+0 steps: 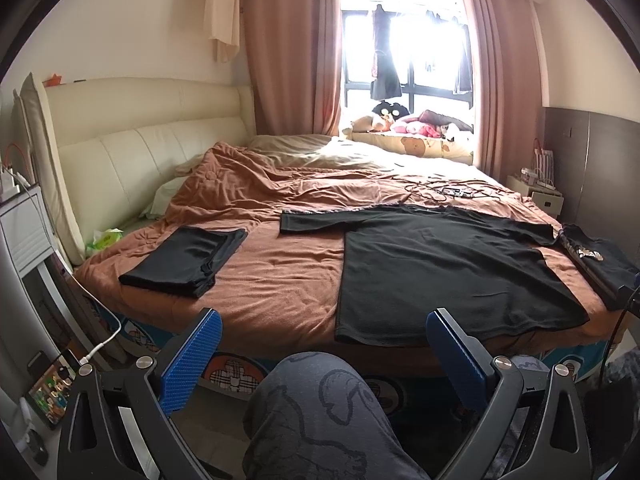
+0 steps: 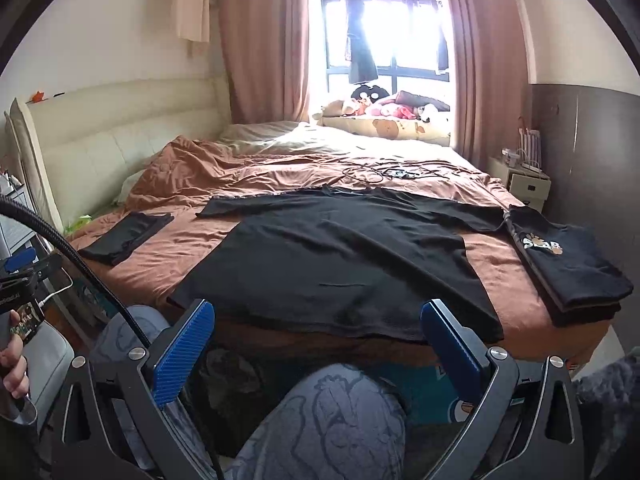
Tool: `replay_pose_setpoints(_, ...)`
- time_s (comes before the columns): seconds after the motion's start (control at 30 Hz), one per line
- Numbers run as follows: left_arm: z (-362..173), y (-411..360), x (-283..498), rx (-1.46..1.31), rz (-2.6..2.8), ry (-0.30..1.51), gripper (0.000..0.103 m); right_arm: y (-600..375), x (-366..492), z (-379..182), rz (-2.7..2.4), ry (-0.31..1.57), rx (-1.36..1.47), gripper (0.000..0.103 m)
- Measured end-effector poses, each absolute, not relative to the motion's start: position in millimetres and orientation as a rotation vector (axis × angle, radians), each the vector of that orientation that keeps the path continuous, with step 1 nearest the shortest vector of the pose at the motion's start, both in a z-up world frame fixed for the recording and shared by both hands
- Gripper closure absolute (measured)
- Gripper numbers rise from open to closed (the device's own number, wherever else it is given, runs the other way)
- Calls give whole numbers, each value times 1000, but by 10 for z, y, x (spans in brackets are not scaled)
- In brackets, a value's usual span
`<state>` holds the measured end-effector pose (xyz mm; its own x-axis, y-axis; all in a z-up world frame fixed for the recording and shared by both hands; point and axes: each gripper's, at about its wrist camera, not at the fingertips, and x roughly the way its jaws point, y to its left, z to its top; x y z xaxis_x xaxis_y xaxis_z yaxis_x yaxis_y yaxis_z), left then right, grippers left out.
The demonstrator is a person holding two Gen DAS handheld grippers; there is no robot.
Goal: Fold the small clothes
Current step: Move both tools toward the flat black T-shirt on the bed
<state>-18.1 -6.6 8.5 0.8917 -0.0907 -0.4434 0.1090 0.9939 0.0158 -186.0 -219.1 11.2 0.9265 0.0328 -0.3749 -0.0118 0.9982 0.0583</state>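
Note:
A black T-shirt (image 1: 448,268) (image 2: 340,264) lies spread flat on the brown bedspread, hem hanging at the near bed edge, sleeves out to both sides. A folded black garment (image 1: 184,262) (image 2: 126,234) rests to its left. A folded black stack with a printed logo (image 1: 596,264) (image 2: 572,268) sits at the right edge. My left gripper (image 1: 324,350) is open, held back from the bed above a knee, with nothing between its blue pads. My right gripper (image 2: 318,344) is also open and empty, just short of the shirt's hem.
The bed (image 1: 280,280) has a cream headboard (image 1: 120,152) at left and a cable with a small device (image 2: 384,172) beyond the shirt. A person's patterned trouser knees (image 1: 320,412) (image 2: 332,420) are below. A phone (image 1: 50,392) charges at left; a nightstand (image 2: 520,180) stands at right.

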Motion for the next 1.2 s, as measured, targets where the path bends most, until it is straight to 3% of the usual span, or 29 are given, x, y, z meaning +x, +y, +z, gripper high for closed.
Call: replay_pose_setpoints(1.2,60,-13,-94,32,-132,469,0,-2254,-1838,66,7,378,63,0)
